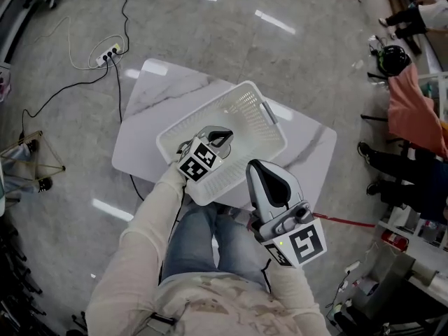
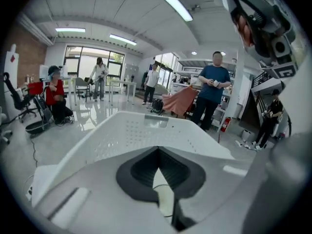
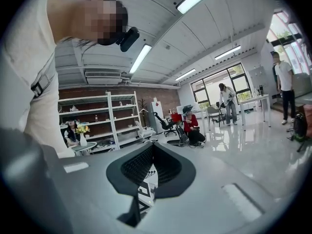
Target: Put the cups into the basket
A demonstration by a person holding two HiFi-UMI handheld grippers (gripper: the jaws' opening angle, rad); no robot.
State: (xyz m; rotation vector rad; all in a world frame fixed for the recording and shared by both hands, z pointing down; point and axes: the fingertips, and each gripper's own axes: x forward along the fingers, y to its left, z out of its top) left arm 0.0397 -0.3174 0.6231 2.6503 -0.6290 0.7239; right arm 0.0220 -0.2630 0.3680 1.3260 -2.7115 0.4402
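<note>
basket (image 1: 203, 112) on desk (image 1: 161, 89), looks empty; no cups visible in any view. left gripper (image 1: 225, 137) hangs over the basket, fingers pressed together on nothing. right gripper (image 1: 262, 173) off the desk's near edge, fingers also together, empty. cups likely light, thin-walled: pinch one rim wall gently or they'll slip or crush.

Your left gripper (image 1: 222, 137) covers part of the basket's (image 1: 238, 107) near rim from above. In the left gripper view, its floor's hidden behind the gripper's body
</note>
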